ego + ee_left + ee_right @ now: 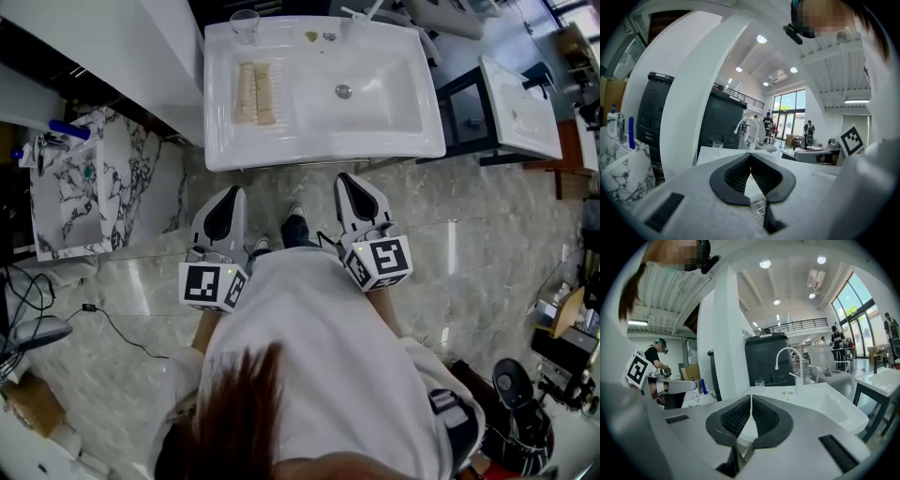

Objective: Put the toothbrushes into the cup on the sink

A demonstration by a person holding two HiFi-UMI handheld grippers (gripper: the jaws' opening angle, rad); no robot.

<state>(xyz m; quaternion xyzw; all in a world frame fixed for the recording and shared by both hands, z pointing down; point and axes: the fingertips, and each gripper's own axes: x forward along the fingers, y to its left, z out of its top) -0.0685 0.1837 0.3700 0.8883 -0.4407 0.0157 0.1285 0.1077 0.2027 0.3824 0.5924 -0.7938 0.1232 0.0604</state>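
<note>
Two pale beige toothbrushes (253, 92) lie side by side on the left ledge of the white sink (412, 141). A clear cup (245, 25) stands at the sink's back left corner, also visible in the left gripper view (717, 145) and the right gripper view (760, 383). My left gripper (230, 194) and right gripper (347, 180) hover over the floor just short of the sink's front edge, apart from the toothbrushes. Both are shut with nothing between the jaws, as the left gripper (750, 157) and right gripper (751, 398) show in their own views.
The faucet (787, 355) rises at the back of the sink, with the drain (344, 91) in the basin. A marble-patterned basin (66, 192) stands to the left, and another white sink (520, 103) on a black frame to the right. Cables (103, 319) lie on the floor.
</note>
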